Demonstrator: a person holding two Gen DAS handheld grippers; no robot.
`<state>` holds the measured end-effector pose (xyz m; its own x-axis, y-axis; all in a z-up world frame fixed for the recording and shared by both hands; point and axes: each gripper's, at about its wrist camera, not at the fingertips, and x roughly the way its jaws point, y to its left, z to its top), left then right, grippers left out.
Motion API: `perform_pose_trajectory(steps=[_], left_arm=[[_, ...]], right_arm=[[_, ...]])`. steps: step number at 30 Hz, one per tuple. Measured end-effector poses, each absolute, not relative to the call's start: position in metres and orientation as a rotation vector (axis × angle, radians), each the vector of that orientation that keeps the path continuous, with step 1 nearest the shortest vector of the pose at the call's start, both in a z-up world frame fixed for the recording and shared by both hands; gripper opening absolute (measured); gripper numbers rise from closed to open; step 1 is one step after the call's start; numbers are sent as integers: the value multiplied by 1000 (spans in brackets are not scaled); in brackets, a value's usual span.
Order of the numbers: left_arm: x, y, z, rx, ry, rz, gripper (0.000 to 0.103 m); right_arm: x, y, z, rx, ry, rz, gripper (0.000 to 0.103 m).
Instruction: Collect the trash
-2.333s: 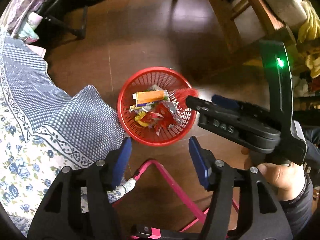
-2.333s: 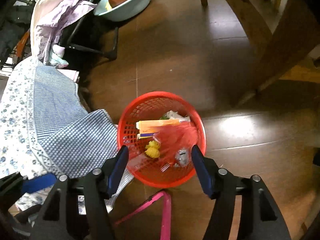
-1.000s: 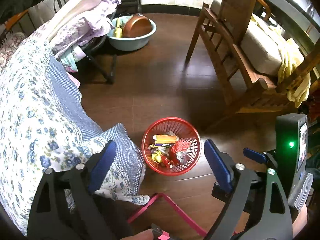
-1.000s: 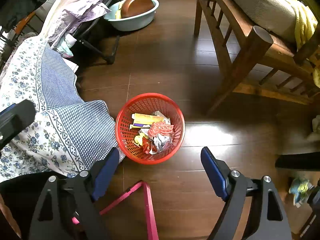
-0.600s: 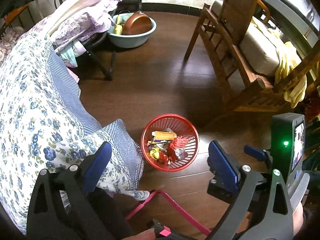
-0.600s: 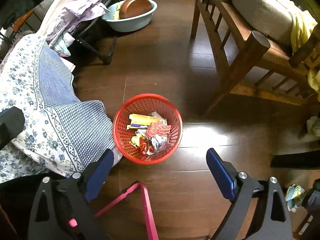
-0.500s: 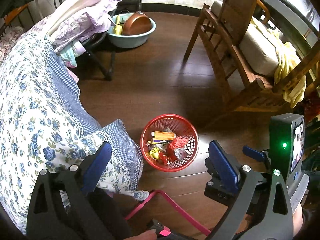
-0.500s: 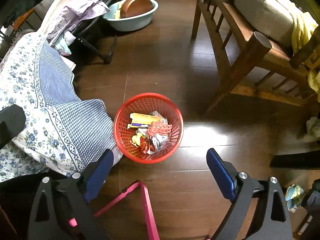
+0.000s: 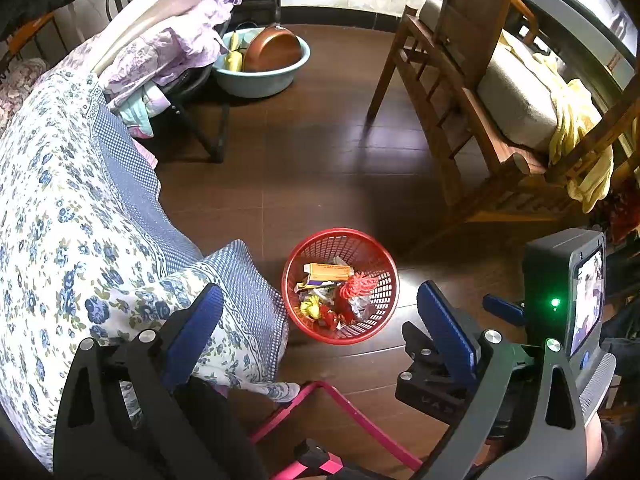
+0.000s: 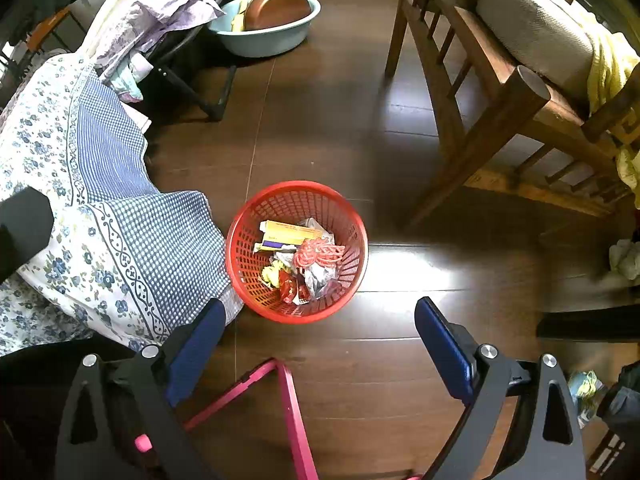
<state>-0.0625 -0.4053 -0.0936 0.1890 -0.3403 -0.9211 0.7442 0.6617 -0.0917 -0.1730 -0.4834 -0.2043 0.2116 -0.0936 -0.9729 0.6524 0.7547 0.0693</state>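
Dark wooden floorboards (image 10: pixel 320 120) run under everything, with a bright glare patch just right of centre. Along the left side, a floral and blue-checked bedspread (image 9: pixel 80 220) drapes down to the floor, its corner lying just beside a red mesh basket (image 10: pixel 244 264). Behind the spread, a pile of lilac and white bedding (image 9: pixel 160 40) sits on a dark folding stand, and beyond that a pale teal basin (image 10: pixel 272 40) holds a copper-coloured pan (image 10: pixel 276 8).

The basket stands on the floor near the middle and holds the trash (image 10: pixel 300 258): a yellow-orange carton, a coil of red cord, crinkled silver wrappers, red packets and something yellow. A pink metal frame (image 10: pixel 288 400) lies on the floor in front of it.

To the right stands a wooden armchair (image 9: pixel 460 120) with a grey cushion and a yellow cloth (image 9: pixel 576 132) draped over it.

The left gripper (image 9: pixel 320 332) hangs above the floor with its blue-padded jaws spread wide and nothing between them. The right gripper (image 10: pixel 316 340) is likewise spread wide and empty, well above the basket; from the left wrist view its body shows at the right with a green light lit.
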Motion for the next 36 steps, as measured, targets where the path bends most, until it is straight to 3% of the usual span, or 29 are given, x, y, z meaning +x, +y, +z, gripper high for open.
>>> perform_pose_trajectory(steps=[36], left_arm=[[-59, -405, -100, 441, 1166, -764, 96]], right_arm=[[-175, -480, -211, 532, 1267, -558, 93]])
